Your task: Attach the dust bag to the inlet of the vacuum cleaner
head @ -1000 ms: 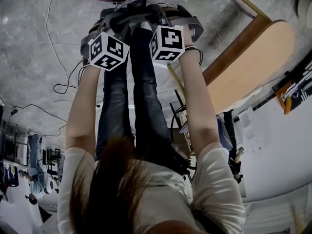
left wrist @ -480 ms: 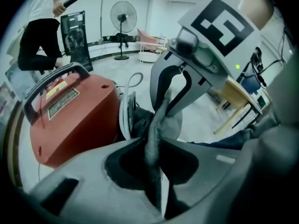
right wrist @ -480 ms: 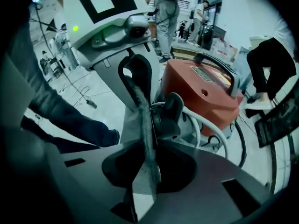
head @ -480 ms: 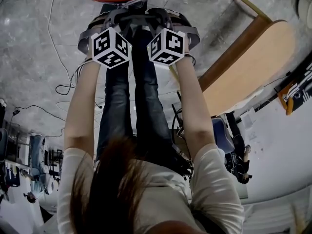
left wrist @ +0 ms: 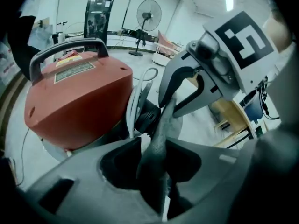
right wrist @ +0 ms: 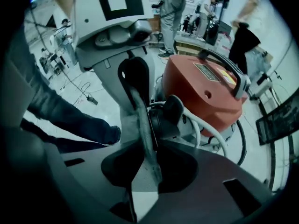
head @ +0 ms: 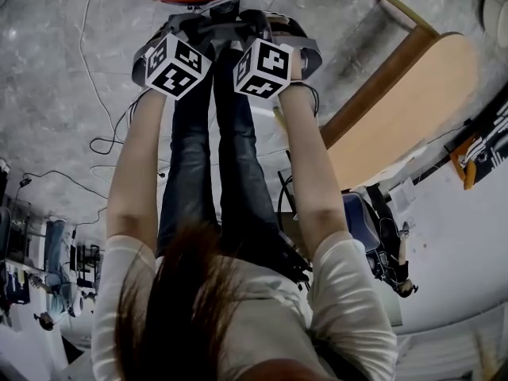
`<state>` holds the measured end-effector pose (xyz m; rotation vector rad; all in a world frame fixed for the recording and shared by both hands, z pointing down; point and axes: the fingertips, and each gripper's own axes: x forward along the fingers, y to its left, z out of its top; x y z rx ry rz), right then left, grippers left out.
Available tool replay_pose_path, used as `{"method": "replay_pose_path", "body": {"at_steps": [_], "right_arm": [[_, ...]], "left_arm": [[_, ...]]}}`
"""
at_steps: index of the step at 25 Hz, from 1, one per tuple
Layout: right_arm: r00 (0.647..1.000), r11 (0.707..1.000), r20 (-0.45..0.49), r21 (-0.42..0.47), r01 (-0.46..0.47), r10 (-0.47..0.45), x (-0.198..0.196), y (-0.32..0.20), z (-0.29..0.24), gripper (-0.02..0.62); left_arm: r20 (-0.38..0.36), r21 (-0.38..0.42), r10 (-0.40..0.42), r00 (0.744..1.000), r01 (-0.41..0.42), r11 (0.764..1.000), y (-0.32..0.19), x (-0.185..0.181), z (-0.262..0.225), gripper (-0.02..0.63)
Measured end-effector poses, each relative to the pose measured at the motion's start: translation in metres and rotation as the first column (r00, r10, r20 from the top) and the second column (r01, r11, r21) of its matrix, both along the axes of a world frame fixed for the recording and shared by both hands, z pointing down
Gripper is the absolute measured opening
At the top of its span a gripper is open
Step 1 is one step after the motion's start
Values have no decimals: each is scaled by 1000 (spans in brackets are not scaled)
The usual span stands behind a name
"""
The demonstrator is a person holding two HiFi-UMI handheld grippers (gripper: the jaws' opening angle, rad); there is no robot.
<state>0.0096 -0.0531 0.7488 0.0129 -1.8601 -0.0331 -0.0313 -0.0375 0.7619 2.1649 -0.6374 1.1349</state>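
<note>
arms straight down, side by side; left tool [left wrist: 154,157] opening, loose round the dust bag [left wrist: 163,120]; right tool [right wrist: 147,157] opening yet pinching it.

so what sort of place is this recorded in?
Probably a lab or workshop hall: a bare hard floor with loose cables, a pedestal fan, and several people standing among equipment in the background.

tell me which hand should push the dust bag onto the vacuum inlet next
Right, probably: the right gripper pinches the dust bag edge beside the black inlet, while the left gripper is opening its jaws with the bag loose between them.
</note>
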Motion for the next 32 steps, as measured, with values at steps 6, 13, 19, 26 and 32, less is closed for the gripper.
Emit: {"method": "replay_pose_path", "body": {"at_steps": [6, 13, 19, 26, 32], "right_arm": [[993, 986, 0, -113, -119, 119, 7, 9, -2, 182], [971, 952, 55, -215, -218, 234, 12, 19, -18, 247], [896, 893, 164, -268, -362, 412, 9, 13, -61, 243], [528, 623, 333, -449, -640, 782, 12, -34, -144, 170], [445, 587, 384, -476, -655, 809, -2, -32, -216, 144]], "left_arm": [[13, -75, 5, 1000, -4, 997, 9, -4, 2, 163], [-46, -100, -118, 992, 113, 989, 13, -4, -19, 252], [-86, -47, -218, 972, 215, 976, 1, -8, -64, 250], [-169, 88, -277, 946, 294, 952, -41, -1, -148, 196], [-213, 87, -348, 913, 372, 924, -33, 1, -214, 152]]}}
